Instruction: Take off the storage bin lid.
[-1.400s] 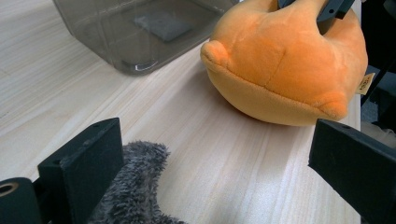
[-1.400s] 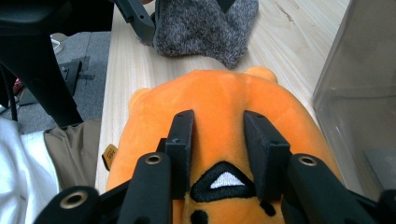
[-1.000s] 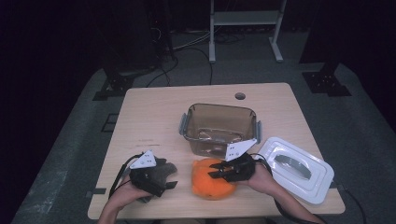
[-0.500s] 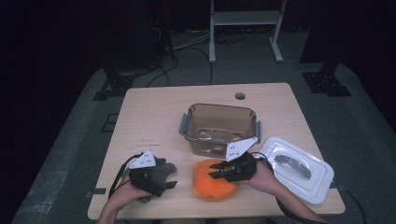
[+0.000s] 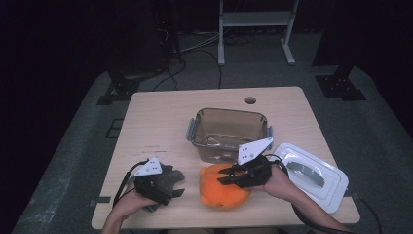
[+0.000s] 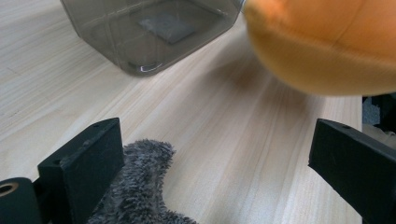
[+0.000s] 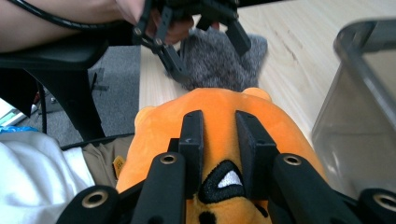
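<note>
**Orange plush pinched; container lay just beyond it**

Right gripper was clamped narrow on the orange plush toy at the table's near edge. The clear container lay directly behind, nearest this hand. Left gripper stood wide over the grey plush.

Soft plush toy: bright orange all over, with a black embroidered patch holding a white triangle on its face. Fuzzy cloth mitt: dark grey, plain. Rectangular see-through plastic container: smoky grey-brown tint, grey clips at its ends. Flat plastic lid: white, with a grey centre piece. Tabletop: pale wood, fine straight grain. Both grippers' jaws: matt black; top plates light grey.
</note>
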Demonstrator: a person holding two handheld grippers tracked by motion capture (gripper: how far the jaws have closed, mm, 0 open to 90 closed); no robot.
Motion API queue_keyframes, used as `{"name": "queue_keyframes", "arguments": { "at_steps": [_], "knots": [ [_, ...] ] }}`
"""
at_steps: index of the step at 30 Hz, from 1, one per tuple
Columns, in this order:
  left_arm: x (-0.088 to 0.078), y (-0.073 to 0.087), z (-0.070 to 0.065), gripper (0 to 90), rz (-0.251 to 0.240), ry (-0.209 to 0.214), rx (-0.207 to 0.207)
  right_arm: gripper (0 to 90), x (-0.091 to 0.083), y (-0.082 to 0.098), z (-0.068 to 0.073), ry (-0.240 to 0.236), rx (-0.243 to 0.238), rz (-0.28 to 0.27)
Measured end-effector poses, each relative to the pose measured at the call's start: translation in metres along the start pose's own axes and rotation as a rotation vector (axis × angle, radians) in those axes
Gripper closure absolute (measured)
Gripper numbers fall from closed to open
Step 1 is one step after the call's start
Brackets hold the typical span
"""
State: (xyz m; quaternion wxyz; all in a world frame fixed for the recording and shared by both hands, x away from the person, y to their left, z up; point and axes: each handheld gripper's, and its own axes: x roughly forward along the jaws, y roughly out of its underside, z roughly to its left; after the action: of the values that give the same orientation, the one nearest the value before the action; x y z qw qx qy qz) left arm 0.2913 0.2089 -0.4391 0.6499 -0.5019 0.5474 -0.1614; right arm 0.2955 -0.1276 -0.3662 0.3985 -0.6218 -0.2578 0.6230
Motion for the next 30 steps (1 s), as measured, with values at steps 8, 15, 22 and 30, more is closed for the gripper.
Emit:
{"name": "queue_keyframes", "arguments": {
  "at_steps": [8, 15, 22, 30],
  "knots": [
    [0.001, 0.0, 0.0, 2.4, 0.004, 0.002, 0.001, 72.7, -0.021, -0.021, 0.005, 0.008, -0.018, -0.03],
    [0.001, 0.001, 0.001, 2.4, 0.006, 0.0, 0.001, 72.6, -0.038, -0.042, 0.01, 0.035, -0.06, -0.062],
    [0.001, 0.001, 0.0, 2.4, 0.005, 0.003, -0.001, 72.5, -0.048, -0.065, 0.009, 0.052, -0.099, -0.056],
    [0.001, 0.001, 0.001, 2.4, 0.005, 0.004, -0.001, 72.5, -0.051, -0.08, 0.0, 0.057, -0.102, -0.059]
  ]
}}
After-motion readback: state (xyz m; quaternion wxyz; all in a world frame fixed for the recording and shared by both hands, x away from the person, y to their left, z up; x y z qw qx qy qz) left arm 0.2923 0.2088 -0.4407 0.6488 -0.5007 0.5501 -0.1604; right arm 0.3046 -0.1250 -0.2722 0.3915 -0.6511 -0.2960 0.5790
